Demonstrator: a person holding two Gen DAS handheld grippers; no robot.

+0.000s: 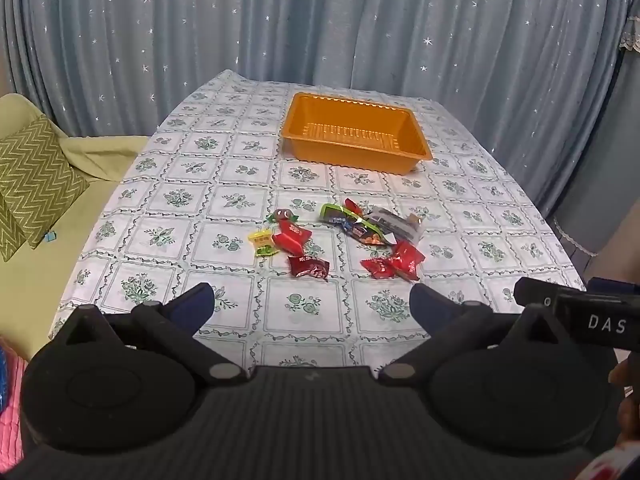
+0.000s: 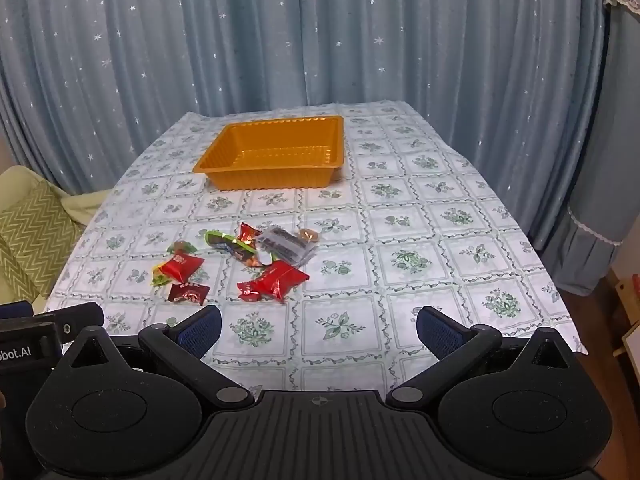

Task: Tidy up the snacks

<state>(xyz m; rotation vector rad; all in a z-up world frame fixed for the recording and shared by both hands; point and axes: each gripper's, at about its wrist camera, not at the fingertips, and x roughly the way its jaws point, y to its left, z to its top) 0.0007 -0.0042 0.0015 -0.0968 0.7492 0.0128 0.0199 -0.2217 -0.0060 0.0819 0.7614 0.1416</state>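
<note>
Floral tablecloth [image 1: 224, 184], blue starry curtain [image 1: 360, 32] behind; left gripper [image 1: 312, 300], right gripper [image 2: 319, 324] spread wide.

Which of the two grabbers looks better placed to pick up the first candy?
Probably the left gripper: the dark red candy lies just ahead, between its open fingers. From the right gripper, also open, the snack pile sits off to its left. The orange tray is empty, and neither holds anything.

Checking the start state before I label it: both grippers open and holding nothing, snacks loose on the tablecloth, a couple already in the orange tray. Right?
Not quite: the orange tray is empty, as the right wrist view shows. The rest holds: left gripper and right gripper are open and hold nothing, and the snacks lie loose on the tablecloth.
</note>
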